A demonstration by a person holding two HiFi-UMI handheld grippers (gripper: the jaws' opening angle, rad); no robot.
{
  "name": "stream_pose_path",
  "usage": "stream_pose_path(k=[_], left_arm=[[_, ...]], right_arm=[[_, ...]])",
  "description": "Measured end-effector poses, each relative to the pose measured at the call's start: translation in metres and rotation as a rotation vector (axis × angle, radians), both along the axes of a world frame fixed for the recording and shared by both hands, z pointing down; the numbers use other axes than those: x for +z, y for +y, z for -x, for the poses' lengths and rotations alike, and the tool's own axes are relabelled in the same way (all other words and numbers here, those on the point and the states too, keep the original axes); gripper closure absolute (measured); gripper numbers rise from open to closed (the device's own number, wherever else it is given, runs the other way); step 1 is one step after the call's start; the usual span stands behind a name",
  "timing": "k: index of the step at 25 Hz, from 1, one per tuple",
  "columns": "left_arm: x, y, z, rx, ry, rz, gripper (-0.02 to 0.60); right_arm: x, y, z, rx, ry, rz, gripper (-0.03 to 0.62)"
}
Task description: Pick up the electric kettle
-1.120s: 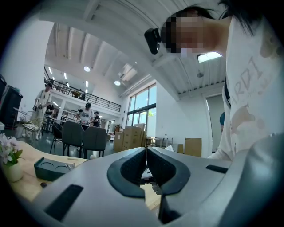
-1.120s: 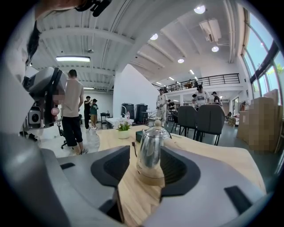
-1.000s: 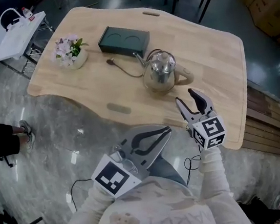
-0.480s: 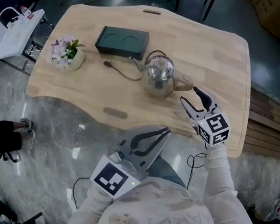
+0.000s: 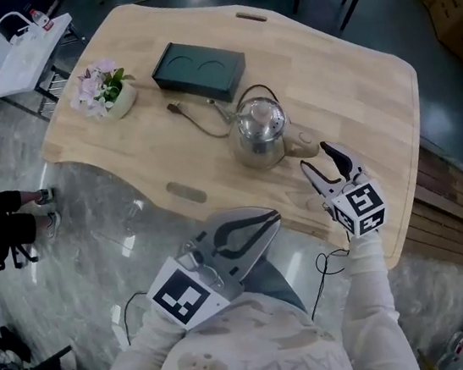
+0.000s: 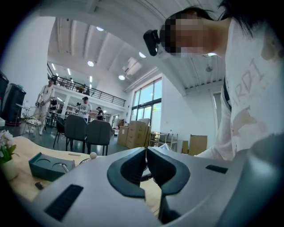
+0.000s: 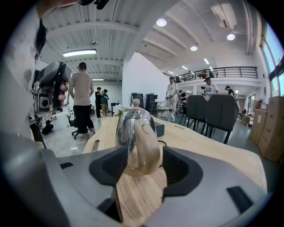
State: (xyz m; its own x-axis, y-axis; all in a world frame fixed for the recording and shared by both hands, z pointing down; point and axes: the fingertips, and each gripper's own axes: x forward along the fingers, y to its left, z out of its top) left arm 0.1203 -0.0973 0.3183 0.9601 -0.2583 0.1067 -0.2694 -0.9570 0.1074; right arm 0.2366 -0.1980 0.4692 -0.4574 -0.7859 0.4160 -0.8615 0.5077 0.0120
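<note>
On my right gripper (image 5: 316, 157) the fingers (image 7: 106, 166) have just been opening wide, nothing in them yet. The kettle (image 5: 260, 133) stands mid-worktop (image 5: 353, 77), its upright handle (image 7: 146, 146) dead ahead, just past the tips. My left gripper (image 5: 262, 217) is closed, empty and well back, so right's the one to go.

Glossy grey floor (image 5: 76, 236), dark chairs (image 6: 76, 128), stacked cardboard boxes (image 6: 136, 133), tall windows (image 6: 148, 102), ceiling lights (image 7: 161, 22).

large open hall, half office and half warehouse: high ceiling with round lights (image 7: 162, 22), railed mezzanine (image 7: 222, 70), tall windows (image 6: 146, 99), stacked cardboard boxes (image 6: 135, 133), dark chairs (image 6: 86, 128) by a pale wooden table (image 5: 351, 60), people (image 7: 82, 99) standing on glossy grey floor (image 5: 77, 244).
</note>
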Motion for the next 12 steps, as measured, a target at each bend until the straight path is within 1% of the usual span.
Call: stream_pose_path(k=[8,10,12], left_arm=[[0.004,-0.016,-0.015,-0.012,-0.021,-0.004,0.568],[0.005,-0.02,-0.017,-0.024,-0.017,0.012,0.568],[0.006,-0.024,-0.019,-0.026,-0.018,0.01,0.568]], right_arm=[[0.002,-0.013,0.0,-0.15,-0.055,0.033,0.367],[0.004,-0.016,0.002,-0.199,-0.058,0.046,0.367],[0.006,-0.017,0.007,-0.258,-0.066,0.06,0.367]])
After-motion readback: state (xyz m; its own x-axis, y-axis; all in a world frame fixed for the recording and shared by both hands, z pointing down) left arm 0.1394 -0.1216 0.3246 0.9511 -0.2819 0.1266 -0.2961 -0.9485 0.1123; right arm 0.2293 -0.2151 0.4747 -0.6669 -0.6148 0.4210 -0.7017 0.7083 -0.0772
